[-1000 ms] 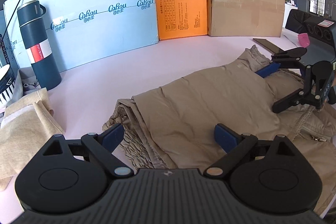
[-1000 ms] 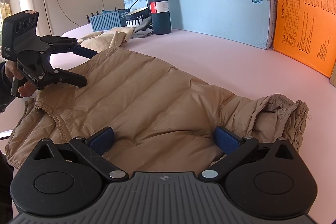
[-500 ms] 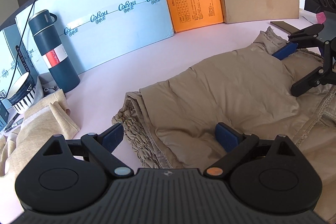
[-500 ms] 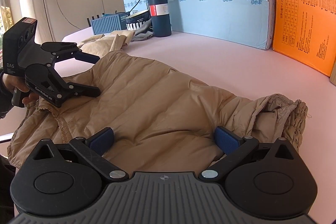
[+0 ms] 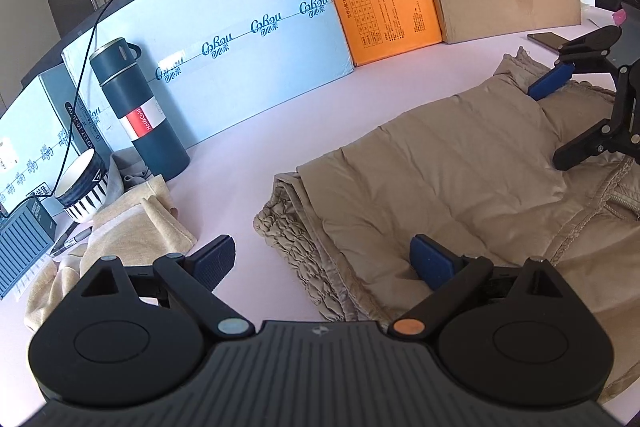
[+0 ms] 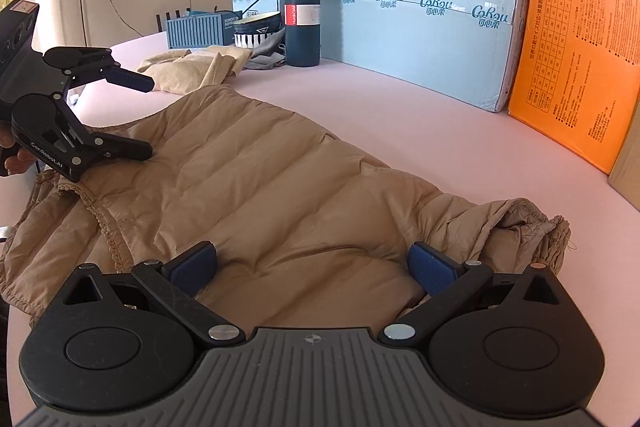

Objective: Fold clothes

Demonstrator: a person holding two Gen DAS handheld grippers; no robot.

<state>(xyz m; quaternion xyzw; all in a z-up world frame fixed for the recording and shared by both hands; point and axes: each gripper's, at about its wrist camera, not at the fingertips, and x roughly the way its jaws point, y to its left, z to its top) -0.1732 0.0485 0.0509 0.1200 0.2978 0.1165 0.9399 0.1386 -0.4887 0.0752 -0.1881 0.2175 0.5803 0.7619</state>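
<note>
tan puffer jacket [image 6: 280,187] lies flat on the pink bench [image 6: 420,115], in front of the light blue box [image 6: 420,15], which i use as landmark. one quilted panel is laid over the rest; the gathered hem [image 5: 280,227] sits at the end nearer the flask, the bunched cuff or sleeve end [image 6: 532,227] at the end nearer the orange box [image 6: 576,67].

left hand-held gripper [image 5: 320,263]: jaws wide apart, nothing between them. it sits over the hem end, one pad above bare bench, the other low on or just above the quilted fabric. contact can't be confirmed. in the right wrist view it [image 6: 148,119] hangs above the jacket's collar side, jaws spread, nothing held.

right hand-held gripper [image 6: 312,263]: also spread wide, empty, pads low over the panel next to the sleeve end. seen from the left wrist [image 5: 560,119], same: spread over the far end of the jacket.

reading: one gripper at each end of the laid-over panel, probably so the long edge can be handled evenly. scene fits either a fold just laid down and let go, or grippers lining up to pinch the edges for another fold. can't tell which.

beside the blue box: dark flask [image 6: 302,11], striped bowl [image 6: 256,27], second beige garment [image 6: 192,71] heaped in front of them, well apart from the jacket. may be another item for folding.
</note>
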